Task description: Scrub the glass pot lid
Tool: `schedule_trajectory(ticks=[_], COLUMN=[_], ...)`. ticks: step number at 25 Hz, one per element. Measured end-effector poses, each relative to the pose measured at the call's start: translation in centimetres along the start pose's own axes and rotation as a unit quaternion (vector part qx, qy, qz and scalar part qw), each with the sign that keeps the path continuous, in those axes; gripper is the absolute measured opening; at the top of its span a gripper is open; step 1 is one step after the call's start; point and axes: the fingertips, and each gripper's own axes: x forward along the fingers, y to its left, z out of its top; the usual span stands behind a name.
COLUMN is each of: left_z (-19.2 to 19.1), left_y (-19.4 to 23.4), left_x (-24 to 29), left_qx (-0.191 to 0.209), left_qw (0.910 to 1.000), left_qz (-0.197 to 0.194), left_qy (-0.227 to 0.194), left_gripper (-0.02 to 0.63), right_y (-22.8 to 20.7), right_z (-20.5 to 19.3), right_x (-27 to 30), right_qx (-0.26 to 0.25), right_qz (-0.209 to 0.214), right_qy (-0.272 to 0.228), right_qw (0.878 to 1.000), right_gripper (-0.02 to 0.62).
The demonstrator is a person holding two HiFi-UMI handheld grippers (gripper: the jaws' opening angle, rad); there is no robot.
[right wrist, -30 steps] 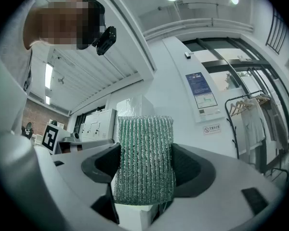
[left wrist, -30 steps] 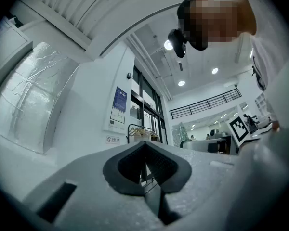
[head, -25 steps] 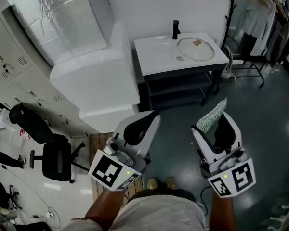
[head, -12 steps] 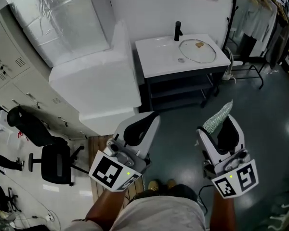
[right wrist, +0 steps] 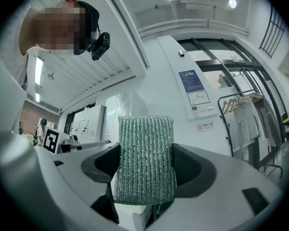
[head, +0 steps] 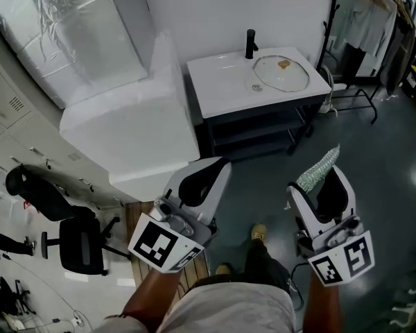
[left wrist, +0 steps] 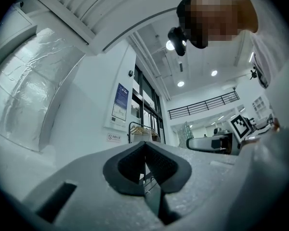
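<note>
Head view: a round glass pot lid (head: 281, 73) lies flat on top of the white sink unit (head: 222, 92) by the black tap (head: 250, 44), w/ a brownish smear (head: 284, 64) near its far edge. Both grippers hang at waist level, well apart from it. The left gripper (head: 213, 171) carries nothing; the right gripper (head: 331, 179) has a green-and-silver mesh scouring pad (head: 316, 167) poking up. Left gripper view: jaws pressed together, nothing btw them. Right gripper view: jaws clamped on the lower half of the pad (right wrist: 145, 153), top half free. So the step is prob. the approach. Get right up to the unit, lay the pad's free end flat on the glass, steady the rim w/ the closed left gripper so the lid can't skid, & work the smear first.
</note>
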Motion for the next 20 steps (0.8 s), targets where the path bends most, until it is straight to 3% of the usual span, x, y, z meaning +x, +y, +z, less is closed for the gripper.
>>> schedule_trajectory(ticks=[6,12,20], left_z=[-2.1,-4.8,-8.2], left_y=[2.8,5.4,8.9], left_x=[5.2,13.0,22.5], left_qx=[0.005,0.016,0.01], left_qw=[0.9999,0.9996,0.9981], left_qz=[0.008,0.018,0.052], left_qy=[0.008,0.017,0.032], left_gripper=[0.015,0.015,0.015], right_y=[-4.9,-12.2,-22.5], right_z=[-0.7,-1.4,-2.2], right_x=[3.5,7.9,13.0], right_qx=[-0.009,-0.03,-0.022], right_qz=[0.003,0.012,0.03], right_qy=[-0.004,-0.004,0.0], right_qw=[1.0,0.999,0.999], right_gripper=[0.333,0.333,0.333])
